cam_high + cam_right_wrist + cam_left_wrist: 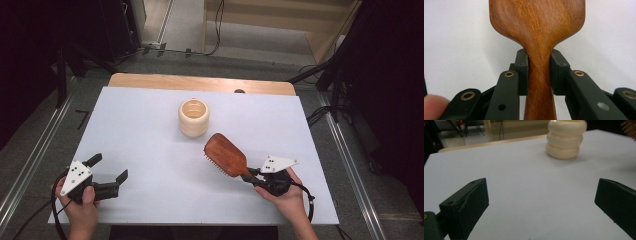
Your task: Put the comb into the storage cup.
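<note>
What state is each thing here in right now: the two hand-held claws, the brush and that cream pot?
Left gripper: jaws wide open, nothing between them, held low near the table's near left corner.
Right gripper: shut on the hairbrush's handle.
Wooden hairbrush: gripped by its handle, tilted, bristles facing down and left, head towards the pot.
Cream ribbed pot: upright on the table, open at the top, untouched.
White table: bears the pot.

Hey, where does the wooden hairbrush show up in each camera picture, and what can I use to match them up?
High view: the wooden hairbrush sits right of centre, its handle in the right gripper.
Left gripper view: a bristly brown edge at the top right corner, likely the brush.
Right gripper view: centre, the handle clamped between the black jaws.
Shared landmark: the white table cover; the cream ribbed cup links the high and left gripper views.
</note>
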